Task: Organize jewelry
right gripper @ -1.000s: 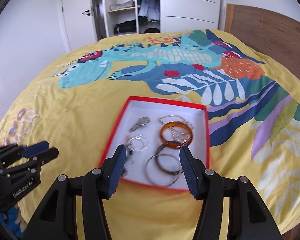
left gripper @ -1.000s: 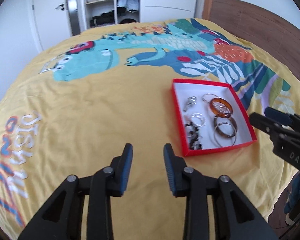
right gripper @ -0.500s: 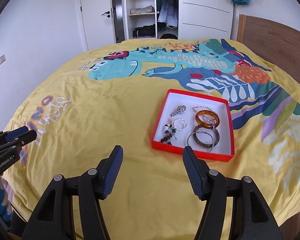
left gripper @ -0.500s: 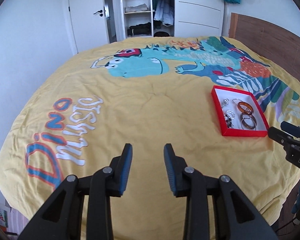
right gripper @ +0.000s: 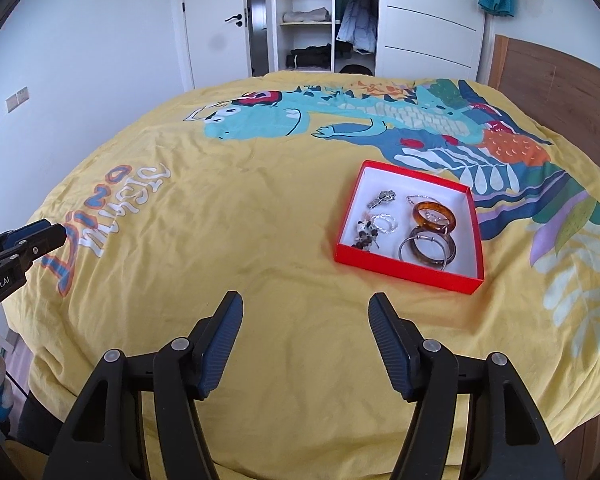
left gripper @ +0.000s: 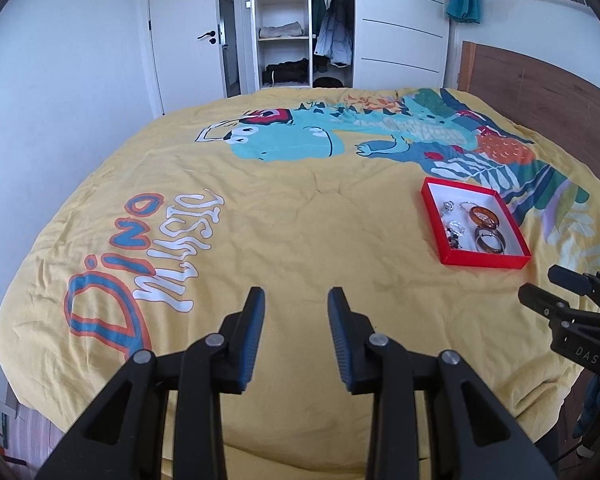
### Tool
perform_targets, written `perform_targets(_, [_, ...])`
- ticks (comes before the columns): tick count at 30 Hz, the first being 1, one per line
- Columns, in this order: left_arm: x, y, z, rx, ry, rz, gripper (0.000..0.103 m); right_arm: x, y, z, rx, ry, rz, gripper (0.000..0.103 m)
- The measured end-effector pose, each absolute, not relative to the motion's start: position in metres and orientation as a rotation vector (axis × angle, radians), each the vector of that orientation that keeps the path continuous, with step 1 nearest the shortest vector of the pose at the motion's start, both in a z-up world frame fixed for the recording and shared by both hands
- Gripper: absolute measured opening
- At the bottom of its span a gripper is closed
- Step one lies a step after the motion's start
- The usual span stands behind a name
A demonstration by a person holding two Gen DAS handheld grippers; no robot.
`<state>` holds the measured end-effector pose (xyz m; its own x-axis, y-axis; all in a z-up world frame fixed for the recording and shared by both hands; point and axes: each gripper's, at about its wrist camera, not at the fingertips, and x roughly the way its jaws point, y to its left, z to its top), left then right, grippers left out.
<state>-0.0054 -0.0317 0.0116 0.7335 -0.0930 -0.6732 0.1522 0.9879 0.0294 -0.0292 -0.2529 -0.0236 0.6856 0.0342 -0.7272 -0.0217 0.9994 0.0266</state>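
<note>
I am holding my left gripper and right gripper unclenched and empty (2 tools), keeping clear of the red box.

The bedspread is yellow, printed with a turquoise dinosaur, blue, orange and green leaves, and white and blue-orange lettering. The box is red outside and white inside, holding an amber bangle, a brown mottled bangle and silver pieces. Each black claw carries blue pads.
</note>
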Motion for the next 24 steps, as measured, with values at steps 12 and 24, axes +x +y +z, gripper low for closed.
perform_targets(12, [-0.017,-0.026,0.010,0.077,0.731,-0.137,0.031,-0.041,-0.242,-0.024,0.003,0.807,0.054,0.064])
perform_targets(24, [-0.021,-0.026,0.009,0.070,0.736,-0.140,0.031,-0.043,-0.241,-0.023,0.004,0.804,0.051,0.066])
